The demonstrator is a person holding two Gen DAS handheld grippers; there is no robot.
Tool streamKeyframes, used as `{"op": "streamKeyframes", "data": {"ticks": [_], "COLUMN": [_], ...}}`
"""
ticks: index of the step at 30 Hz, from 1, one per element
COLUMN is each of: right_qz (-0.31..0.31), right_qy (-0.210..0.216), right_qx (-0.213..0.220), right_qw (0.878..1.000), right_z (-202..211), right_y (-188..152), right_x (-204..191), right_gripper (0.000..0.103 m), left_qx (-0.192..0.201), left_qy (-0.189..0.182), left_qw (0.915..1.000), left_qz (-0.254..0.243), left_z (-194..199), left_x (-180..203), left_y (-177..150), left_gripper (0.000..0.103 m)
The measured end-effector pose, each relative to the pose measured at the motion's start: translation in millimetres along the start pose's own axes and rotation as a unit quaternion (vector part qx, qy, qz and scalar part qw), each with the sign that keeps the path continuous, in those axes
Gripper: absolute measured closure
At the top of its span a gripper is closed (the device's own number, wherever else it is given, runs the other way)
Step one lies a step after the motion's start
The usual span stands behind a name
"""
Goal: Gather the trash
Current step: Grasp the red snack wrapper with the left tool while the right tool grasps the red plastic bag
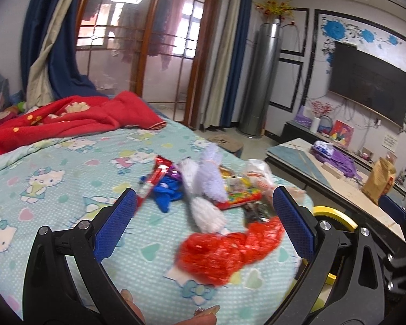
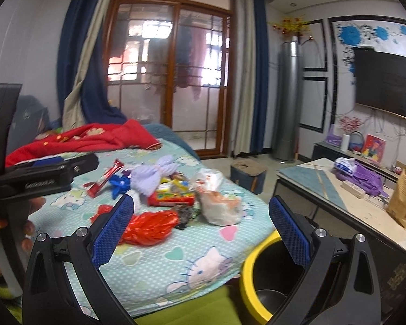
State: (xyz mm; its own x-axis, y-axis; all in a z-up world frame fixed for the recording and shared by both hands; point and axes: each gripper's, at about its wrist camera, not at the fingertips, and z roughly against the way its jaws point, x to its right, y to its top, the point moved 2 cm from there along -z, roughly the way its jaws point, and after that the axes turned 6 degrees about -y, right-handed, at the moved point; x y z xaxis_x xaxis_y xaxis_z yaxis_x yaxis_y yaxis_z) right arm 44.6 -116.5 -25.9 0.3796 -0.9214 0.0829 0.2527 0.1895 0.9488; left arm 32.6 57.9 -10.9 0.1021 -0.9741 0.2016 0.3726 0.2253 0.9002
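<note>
A pile of trash lies on the Hello Kitty bed sheet [image 1: 54, 162]: a red net bag [image 1: 224, 252], a white and lilac fluffy wad [image 1: 205, 189], a blue scrap [image 1: 166, 193], a red wrapper [image 1: 154, 178], a colourful packet [image 1: 242, 196] and a white plastic bag [image 2: 219, 197]. My left gripper [image 1: 205, 216] is open and empty, its jaws wide above the red net bag. My right gripper [image 2: 200, 227] is open and empty, near the bed's edge; the red net bag [image 2: 149, 227] lies by its left finger. A yellow-rimmed bin [image 2: 257, 279] stands beside the bed.
A red blanket [image 1: 67, 119] lies at the bed's far end. A low table [image 2: 338, 197] with a purple bag [image 2: 365, 178] and a brown paper bag [image 2: 403, 203] stands right. A box [image 2: 247, 173] sits on the floor. The left gripper's body [image 2: 40, 178] shows at left.
</note>
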Motion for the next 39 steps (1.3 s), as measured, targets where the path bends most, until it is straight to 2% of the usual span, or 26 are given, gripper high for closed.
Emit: {"op": "streamKeyframes", "data": {"ticks": [10,13,17,26,28,35,37,39], "right_qz": [-0.005,-0.005,-0.011,-0.047,-0.05,-0.055,-0.058,-0.061], "right_qy": [0.054,0.06,0.069,0.075,0.081,0.099,0.105,0.114], "right_qx": [-0.031,-0.043,-0.071,-0.148,-0.159,-0.191,-0.201,-0.212], "right_qw": [0.998,0.997,0.995,0.985,0.983,0.975,0.972,0.969], "right_z": [-25,-35,-58,-101,-105,-114,-116,-117], "right_y": [8,9,9,-14,-18,-33,-38,-42], "right_x": [-27,-31,-38,-39,-40,-43,-43,-44], "right_gripper": [0.006,0.006,0.006,0.007,0.011,0.033,0.043,0.059], "left_qx": [-0.017,-0.022,-0.032,-0.117,-0.127,-0.164,-0.171,-0.178], "left_qy": [0.061,0.068,0.055,0.032,0.024,-0.012,-0.021,-0.03], "left_qw": [0.9977,0.9971,0.9975,0.992,0.991,0.9853,0.9836,0.9813], "left_qz": [0.025,0.028,0.031,0.033,0.037,0.048,0.054,0.067], "left_z": [-13,-17,-26,-72,-80,-108,-111,-114], "left_x": [-49,-59,-78,-106,-110,-116,-117,-119], "left_y": [7,9,14,12,9,-11,-14,-19], "left_gripper": [0.011,0.011,0.011,0.011,0.012,0.031,0.035,0.042]}}
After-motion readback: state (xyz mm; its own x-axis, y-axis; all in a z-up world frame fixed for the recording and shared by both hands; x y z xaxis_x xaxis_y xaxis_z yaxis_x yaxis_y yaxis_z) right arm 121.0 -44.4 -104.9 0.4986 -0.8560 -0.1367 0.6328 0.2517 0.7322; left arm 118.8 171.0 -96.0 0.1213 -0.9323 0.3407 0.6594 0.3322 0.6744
